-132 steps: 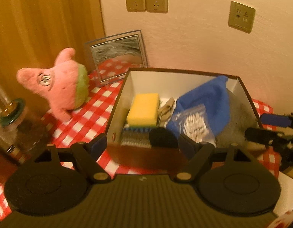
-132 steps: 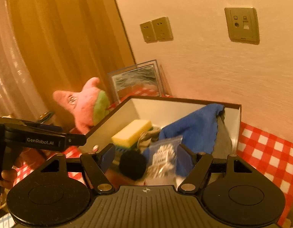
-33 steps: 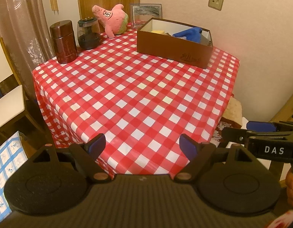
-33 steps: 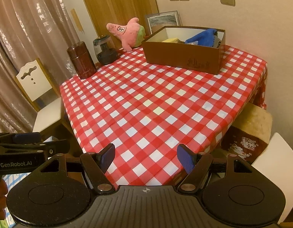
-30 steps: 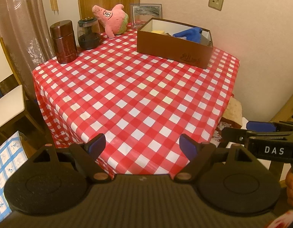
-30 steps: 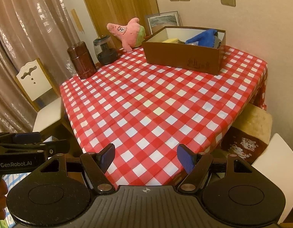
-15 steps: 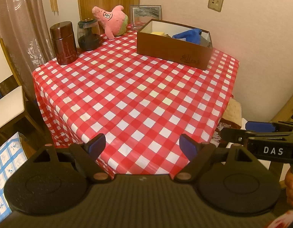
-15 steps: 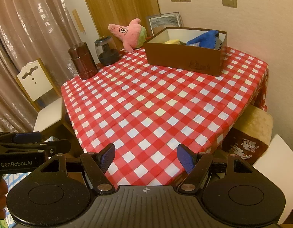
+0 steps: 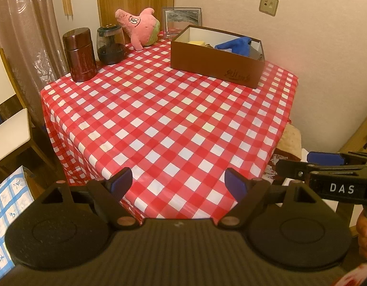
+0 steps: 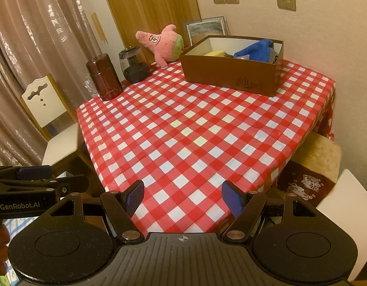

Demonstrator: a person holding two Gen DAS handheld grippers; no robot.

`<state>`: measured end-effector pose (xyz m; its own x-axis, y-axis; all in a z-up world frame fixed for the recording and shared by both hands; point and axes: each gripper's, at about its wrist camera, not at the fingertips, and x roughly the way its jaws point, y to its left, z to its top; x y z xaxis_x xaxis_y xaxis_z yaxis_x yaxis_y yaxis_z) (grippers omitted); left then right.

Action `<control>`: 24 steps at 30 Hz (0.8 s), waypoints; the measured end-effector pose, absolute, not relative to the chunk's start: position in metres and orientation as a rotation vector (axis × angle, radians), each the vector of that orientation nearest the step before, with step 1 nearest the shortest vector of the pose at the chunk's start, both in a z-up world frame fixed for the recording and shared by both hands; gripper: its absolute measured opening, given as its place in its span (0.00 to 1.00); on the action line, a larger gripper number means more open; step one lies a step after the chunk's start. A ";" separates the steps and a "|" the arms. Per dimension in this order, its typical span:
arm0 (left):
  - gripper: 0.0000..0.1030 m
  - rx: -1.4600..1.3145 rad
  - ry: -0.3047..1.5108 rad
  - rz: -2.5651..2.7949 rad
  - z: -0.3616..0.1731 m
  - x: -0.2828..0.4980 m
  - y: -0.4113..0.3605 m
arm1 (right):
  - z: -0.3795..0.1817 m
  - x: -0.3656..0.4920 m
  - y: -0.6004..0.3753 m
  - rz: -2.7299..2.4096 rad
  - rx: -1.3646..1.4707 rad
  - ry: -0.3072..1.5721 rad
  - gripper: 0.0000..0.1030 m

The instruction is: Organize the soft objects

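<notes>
A brown cardboard box [image 9: 216, 65] [image 10: 231, 75] stands at the far right of the red-checked table [image 9: 159, 119] [image 10: 195, 128]. Inside it I make out a blue cloth [image 9: 236, 44] [image 10: 257, 48] and a yellow sponge [image 9: 197, 43] [image 10: 215, 53]. A pink star plush [image 9: 139, 27] [image 10: 163, 44] leans at the far edge, left of the box. My left gripper [image 9: 178, 184] hangs open over the near table edge, with nothing between its fingers. My right gripper [image 10: 182, 199] is open and empty too, also far back from the box.
A dark brown canister [image 9: 79, 54] [image 10: 104, 79] and a glass jar [image 9: 111, 44] [image 10: 134, 65] stand at the far left. A framed picture [image 9: 182, 20] leans on the wall. White chairs [image 9: 9, 124] [image 10: 52, 119] and a padded stool [image 10: 317, 157] surround the table.
Since several seconds ago both grippers have pulled far back from the box to the table's near edge. Over the last second nothing has moved.
</notes>
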<state>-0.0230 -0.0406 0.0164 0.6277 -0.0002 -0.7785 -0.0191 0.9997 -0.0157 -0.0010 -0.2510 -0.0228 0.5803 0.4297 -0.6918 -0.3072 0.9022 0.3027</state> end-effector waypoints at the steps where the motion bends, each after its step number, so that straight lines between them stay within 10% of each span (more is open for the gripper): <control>1: 0.81 -0.023 0.891 0.011 0.016 -0.025 -0.039 | -0.022 -0.001 -0.251 0.432 0.155 0.848 0.70; 24: 0.81 -0.025 0.885 0.008 0.021 -0.023 -0.041 | -0.023 -0.003 -0.250 0.431 0.157 0.847 0.70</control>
<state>-0.0233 -0.0413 0.0214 0.6334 -0.0037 -0.7739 -0.0173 0.9997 -0.0190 -0.0032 -0.2499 -0.0229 0.5819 0.4290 -0.6909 -0.3058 0.9026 0.3029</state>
